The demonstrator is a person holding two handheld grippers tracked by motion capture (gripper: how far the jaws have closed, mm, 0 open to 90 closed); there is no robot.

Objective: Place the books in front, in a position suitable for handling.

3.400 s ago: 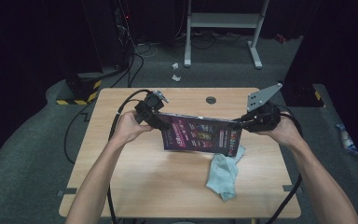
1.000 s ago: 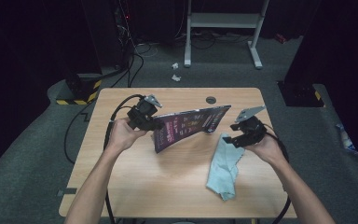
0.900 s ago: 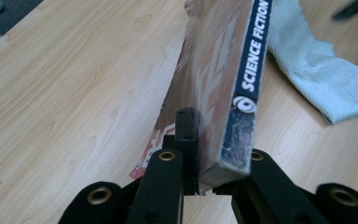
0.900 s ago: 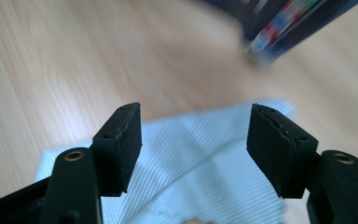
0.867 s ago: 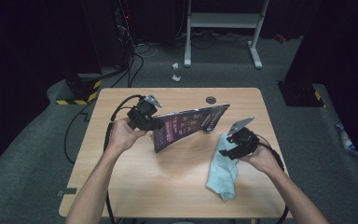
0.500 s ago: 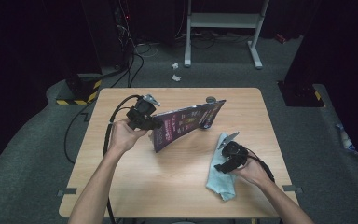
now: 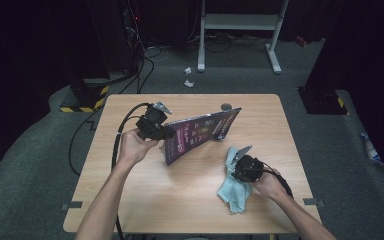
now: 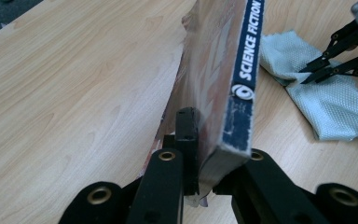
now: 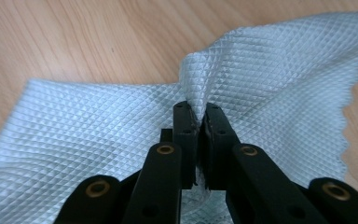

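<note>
Two grippers at work on the table point(image 7: 130, 200). Book point(image 7: 200, 132) stands tilted mid-table, far corner near the back edge; bare wood left and front of it. Left gripper point(image 8: 214, 158) is clamped on the book's near spine corner, forearm angling in from bottom left. Cloth point(image 7: 232, 187) lies right of the book, short of the right edge. Right gripper point(image 9: 198, 123) is pinched together on a cloth fold, hand low.
</note>
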